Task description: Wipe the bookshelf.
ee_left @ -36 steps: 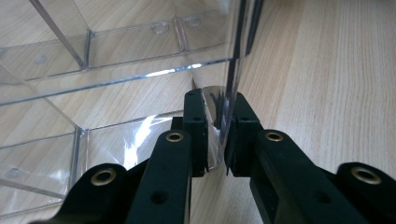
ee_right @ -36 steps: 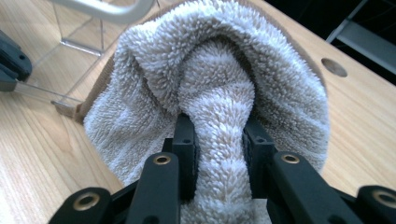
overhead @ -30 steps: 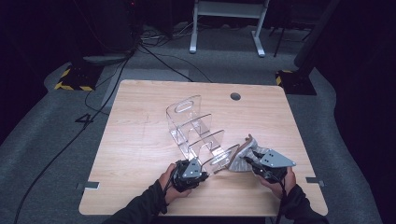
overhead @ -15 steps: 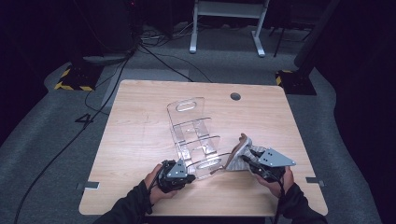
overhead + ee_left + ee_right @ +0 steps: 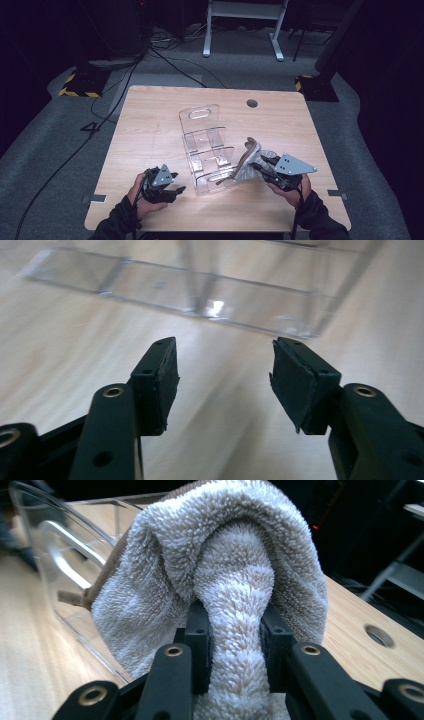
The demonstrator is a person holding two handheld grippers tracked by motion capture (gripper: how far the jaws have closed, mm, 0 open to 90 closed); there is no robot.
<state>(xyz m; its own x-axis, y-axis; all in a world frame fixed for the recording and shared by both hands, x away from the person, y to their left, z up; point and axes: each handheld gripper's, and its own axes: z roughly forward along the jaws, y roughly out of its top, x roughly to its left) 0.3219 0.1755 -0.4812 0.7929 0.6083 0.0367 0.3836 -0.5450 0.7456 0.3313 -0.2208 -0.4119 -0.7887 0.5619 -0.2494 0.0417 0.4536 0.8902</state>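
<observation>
R hand-held gripper (image 5: 231, 630) clamps towel (image 5: 225, 565); L hand-held gripper (image 5: 222, 372) just opened, empty

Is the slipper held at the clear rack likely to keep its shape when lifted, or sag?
The fleecy slipper probably sags: its pile bunches between the right hand-held gripper jaws. Likely light and unlikely to slip, being pinched firmly.

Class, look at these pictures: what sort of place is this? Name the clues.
Probably a lab or recording studio, not a home: a bare wooden table on grey carpet, black cables trailing across the floor, hazard-striped equipment bases, and dark surroundings behind a metal stand.
</observation>
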